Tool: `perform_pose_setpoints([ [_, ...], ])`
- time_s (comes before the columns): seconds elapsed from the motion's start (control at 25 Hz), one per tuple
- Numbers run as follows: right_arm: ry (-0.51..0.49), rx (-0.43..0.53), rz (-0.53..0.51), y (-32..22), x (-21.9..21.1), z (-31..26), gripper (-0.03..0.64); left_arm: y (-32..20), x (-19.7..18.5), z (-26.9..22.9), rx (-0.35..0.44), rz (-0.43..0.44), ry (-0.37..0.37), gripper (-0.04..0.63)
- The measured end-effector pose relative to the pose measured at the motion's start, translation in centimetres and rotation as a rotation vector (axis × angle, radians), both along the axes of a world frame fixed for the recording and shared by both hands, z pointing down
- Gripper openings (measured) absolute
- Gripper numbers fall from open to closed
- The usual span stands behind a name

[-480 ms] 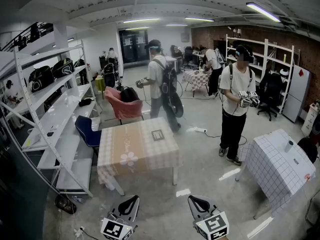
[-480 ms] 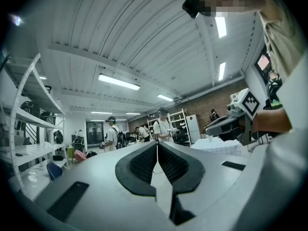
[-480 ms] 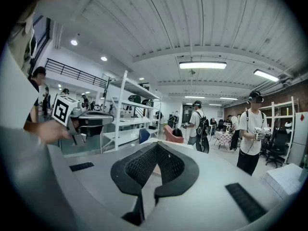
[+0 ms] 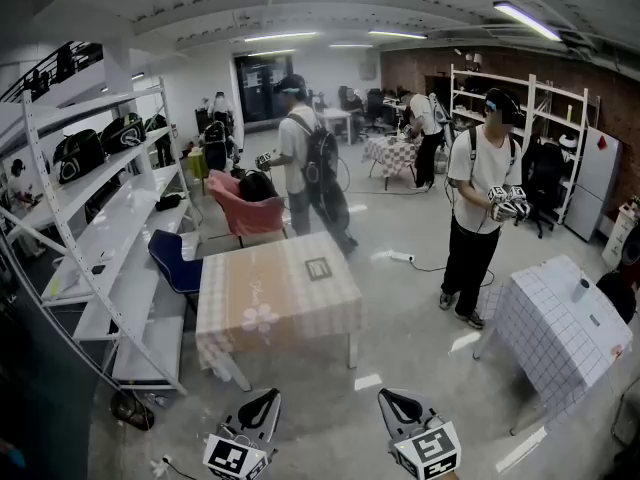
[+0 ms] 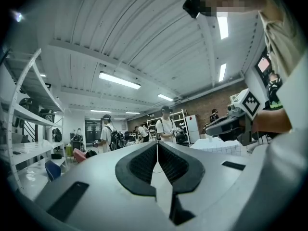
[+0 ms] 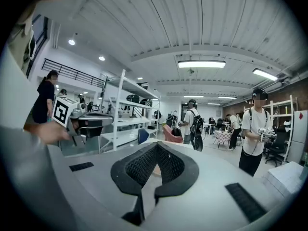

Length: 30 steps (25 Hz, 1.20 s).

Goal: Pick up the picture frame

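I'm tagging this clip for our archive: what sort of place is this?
Probably a lab or workshop set up for recording handling tasks, not a home. Signs: white metal shelving along one wall, cloth-covered tables spread over a bare floor, and other people standing about with handheld rigs.

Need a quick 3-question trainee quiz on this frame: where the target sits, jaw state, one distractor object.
1. True or false: the picture frame sits on the cloth-covered table, out of both grippers' grasp.
2. Multiple choice: the jaws of the left gripper are A) wide open, B) shut with nothing between them, C) shut on the frame.
3. Fill in: in the head view, the chair at that table's left edge is ___ in colour.

Key: 1 true; 2 B; 3 blue.
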State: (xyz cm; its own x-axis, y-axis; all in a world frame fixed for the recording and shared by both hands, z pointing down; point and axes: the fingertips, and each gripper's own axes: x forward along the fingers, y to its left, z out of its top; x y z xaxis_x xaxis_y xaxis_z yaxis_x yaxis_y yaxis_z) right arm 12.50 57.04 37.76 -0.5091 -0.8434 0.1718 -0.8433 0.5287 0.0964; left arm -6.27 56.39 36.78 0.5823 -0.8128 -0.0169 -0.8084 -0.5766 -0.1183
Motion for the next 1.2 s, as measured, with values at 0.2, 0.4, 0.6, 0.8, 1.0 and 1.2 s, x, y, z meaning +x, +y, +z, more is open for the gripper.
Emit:
perform_pose_setpoints([
  [0.2,-0.005,0.009,0.003,-2.2,-1.0,0.4,0.026,-2.0,-1.0,0.7,-0.020,0.011,-0.002,0.018],
  [0.4,-0.003,0.020,0.024,-4.5,-3.4,0.7,0.026,-4.4,-3.3,1.4,-0.028,0.039,0.005,0.020],
  [0.6,0.000,0.012,0.063,-7.3,-5.9,0.9,0.026,-7.5,-6.0,1.8,-0.031,0.075,0.020,0.018],
  [0.8,0.011,0.020,0.089,-10.0,-8.6,0.8,0.026,-10.5,-8.1,2.0,-0.034,0.114,0.042,0.018],
  [1.0,0.024,0.009,0.094,-12.2,-10.5,1.0,0.026,-13.0,-9.3,2.2,-0.038,0.135,0.062,0.018],
  [1.2,0.028,0.006,0.097,-15.5,-9.9,1.2,0.026,-16.0,-8.6,2.9,-0.054,0.145,0.060,0.018],
])
